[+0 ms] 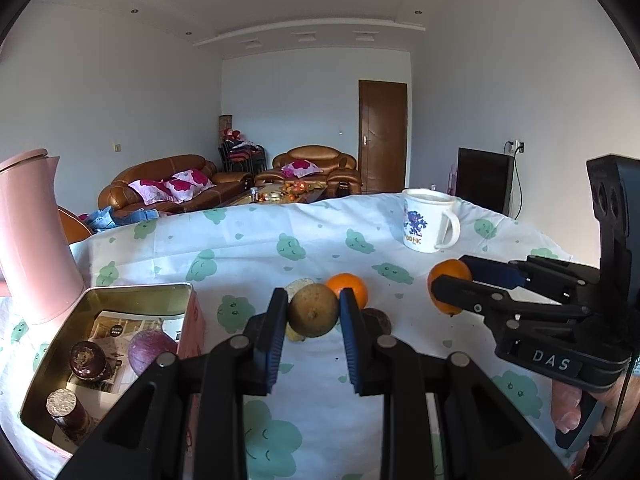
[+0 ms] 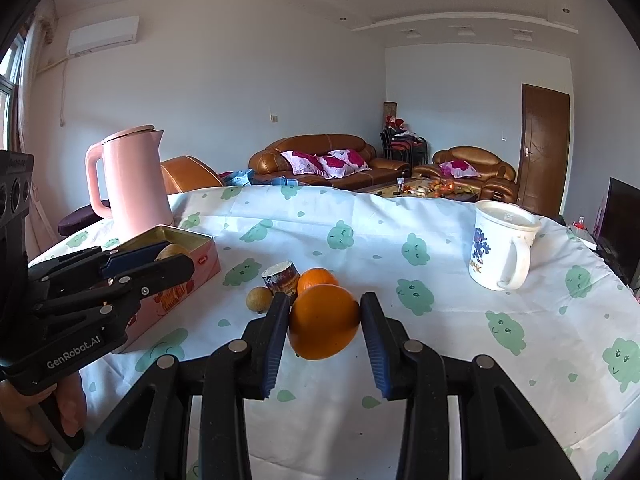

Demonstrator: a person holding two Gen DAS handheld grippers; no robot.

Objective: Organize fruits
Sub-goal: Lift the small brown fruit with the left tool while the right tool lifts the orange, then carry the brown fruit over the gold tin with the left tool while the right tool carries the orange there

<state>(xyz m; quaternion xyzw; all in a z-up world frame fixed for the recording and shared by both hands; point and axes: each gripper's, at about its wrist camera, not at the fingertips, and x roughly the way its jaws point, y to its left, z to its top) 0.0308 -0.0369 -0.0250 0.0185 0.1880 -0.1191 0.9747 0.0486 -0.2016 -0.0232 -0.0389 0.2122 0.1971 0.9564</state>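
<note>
My left gripper (image 1: 313, 312) is shut on a round brown fruit (image 1: 313, 310) and holds it above the table, just right of the open pink tin (image 1: 136, 294); it also shows in the right wrist view (image 2: 176, 258). My right gripper (image 2: 325, 320) is shut on a large orange (image 2: 323, 322) and holds it over the cloth; it also shows in the left wrist view (image 1: 450, 280). On the cloth lie a small orange (image 2: 316, 278), a small brown fruit (image 2: 259, 299), a short powdered cylinder (image 2: 281, 277) and a dark purple fruit (image 1: 378, 318). The tin holds a purple fruit (image 1: 150, 350) and two dark cylinders.
A pink kettle (image 2: 132, 184) stands behind the tin at the left. A white mug (image 2: 502, 246) stands at the right on the round table with the green-patterned cloth (image 2: 440, 340). Sofas and a coffee table lie beyond the table's far edge.
</note>
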